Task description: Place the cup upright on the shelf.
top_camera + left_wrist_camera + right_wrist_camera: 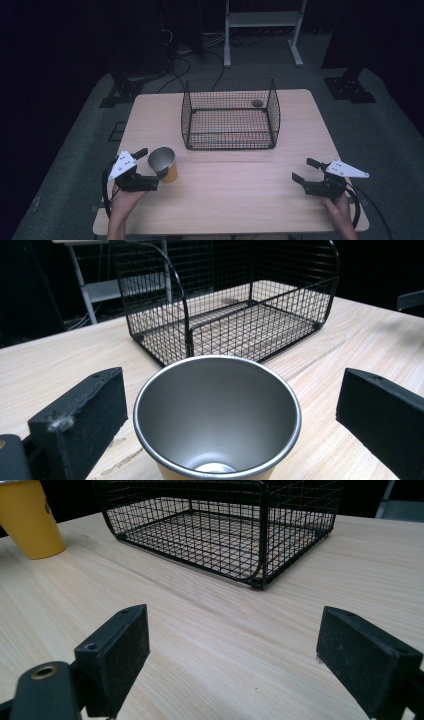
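— What sits in your containers?
— Your cup (163,163), steel-lined with a yellow outside, stands empty at the table's (240,200) front left. The black wire basket (230,114) behind it holds a small dark round thing.
— And your grippers?
— Left gripper (150,162) spread wide around the cup, not touching; right gripper (306,170) open, holding nothing.
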`<state>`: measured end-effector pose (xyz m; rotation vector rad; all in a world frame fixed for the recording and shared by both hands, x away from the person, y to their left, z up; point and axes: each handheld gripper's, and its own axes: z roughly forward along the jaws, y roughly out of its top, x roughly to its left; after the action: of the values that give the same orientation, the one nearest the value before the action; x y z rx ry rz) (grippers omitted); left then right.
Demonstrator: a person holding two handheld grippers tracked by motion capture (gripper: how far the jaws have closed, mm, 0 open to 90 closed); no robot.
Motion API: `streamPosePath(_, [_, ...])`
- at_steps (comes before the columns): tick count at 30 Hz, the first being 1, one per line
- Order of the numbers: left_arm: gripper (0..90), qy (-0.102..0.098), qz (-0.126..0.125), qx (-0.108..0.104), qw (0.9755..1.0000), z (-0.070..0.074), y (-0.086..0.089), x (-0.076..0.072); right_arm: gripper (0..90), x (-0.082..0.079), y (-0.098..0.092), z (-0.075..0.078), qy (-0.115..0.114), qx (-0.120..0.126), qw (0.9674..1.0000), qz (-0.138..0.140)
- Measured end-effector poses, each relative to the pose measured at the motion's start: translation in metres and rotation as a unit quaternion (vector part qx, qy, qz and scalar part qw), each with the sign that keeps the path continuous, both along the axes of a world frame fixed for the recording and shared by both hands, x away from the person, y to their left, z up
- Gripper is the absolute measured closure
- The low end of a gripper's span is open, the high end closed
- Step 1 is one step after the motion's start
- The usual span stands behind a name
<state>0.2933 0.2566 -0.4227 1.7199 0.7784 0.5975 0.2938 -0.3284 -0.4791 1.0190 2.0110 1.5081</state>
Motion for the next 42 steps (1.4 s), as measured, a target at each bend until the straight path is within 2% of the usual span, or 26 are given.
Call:
streamPosePath(3, [0.0,0.007,0.003,0.009,0.9999,-0.004,-0.001,0.002,12.7,0.000,0.000,0.000,0.001,0.001,1.0000,0.000])
streamPosePath(10, [0.0,0.012,0.006,0.009,0.9999,-0.007,-0.003,0.005,12.7,0.000,0.000,0.000,0.000,0.000,1.0000,0.000])
streamPosePath(20, [0.0,0.026,0.013,0.025,0.9993,-0.014,-0.006,0.010,12.7,0.000,0.000,0.000,0.001,0.001,1.0000,0.000])
streamPosePath(25, [0.0,0.031,0.014,0.021,0.9992,-0.018,-0.007,0.012,12.7,0.000,0.000,0.000,-0.001,-0.002,1.0000,0.001])
streamPosePath(42, [0.0,0.039,0.013,0.031,0.9987,-0.026,-0.011,0.017,12.7,0.000,0.000,0.000,-0.001,-0.002,1.0000,0.001])
